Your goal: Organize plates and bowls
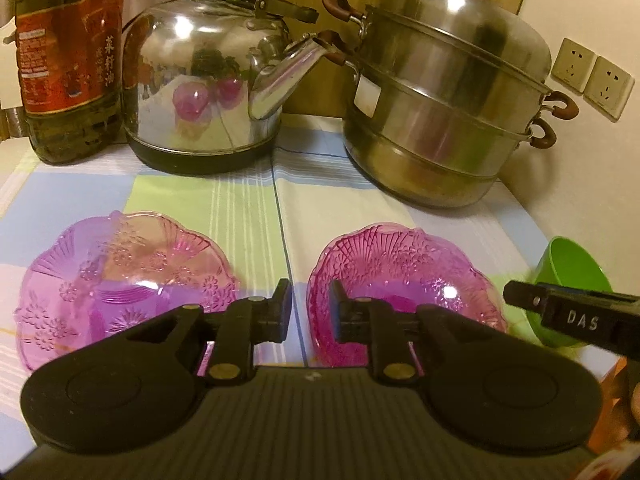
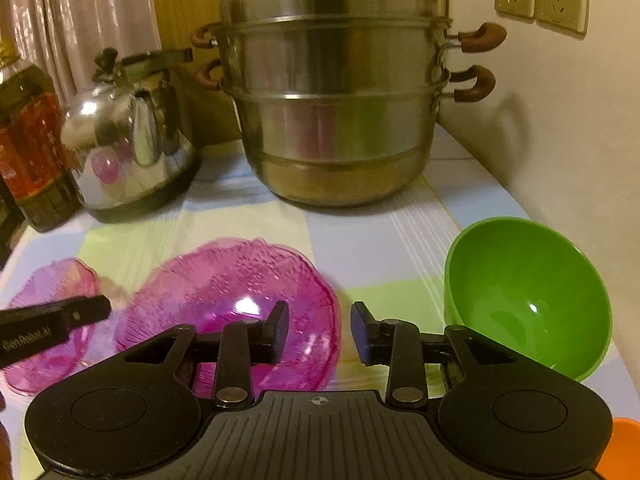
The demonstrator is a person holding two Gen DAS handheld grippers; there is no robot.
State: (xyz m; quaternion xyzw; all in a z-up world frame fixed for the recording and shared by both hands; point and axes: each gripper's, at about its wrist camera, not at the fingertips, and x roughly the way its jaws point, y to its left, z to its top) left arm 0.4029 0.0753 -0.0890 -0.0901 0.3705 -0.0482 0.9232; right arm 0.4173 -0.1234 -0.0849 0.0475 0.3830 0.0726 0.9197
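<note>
In the left wrist view, the left gripper is seen low in the centre of the frame, its jaws set narrowly apart with nothing gripped between them — only the striped tablecloth shows through the gap. Two pink plates are laid on the cloth: the left pink plate sits at the lower left of the frame, and the right pink plate at the lower centre-right, partly covered by the gripper's right finger. A green bowl is seen at the right edge, tilted, with the tip of the other gripper's finger just before it.

In the right wrist view, the right gripper is shown at the bottom centre with its jaws parted somewhat wider, and nothing is held between them; bare cloth lies in the gap. The right pink plate is found at the lower centre-left, slightly blurred, behind the gripper's left finger. The green bowl stands at the lower right, tipped toward the camera — it is not touched by the gripper, as far as can be told.

At the back of both frames a steel steamer pot, a kettle and an oil bottle are lined up along the wall.
</note>
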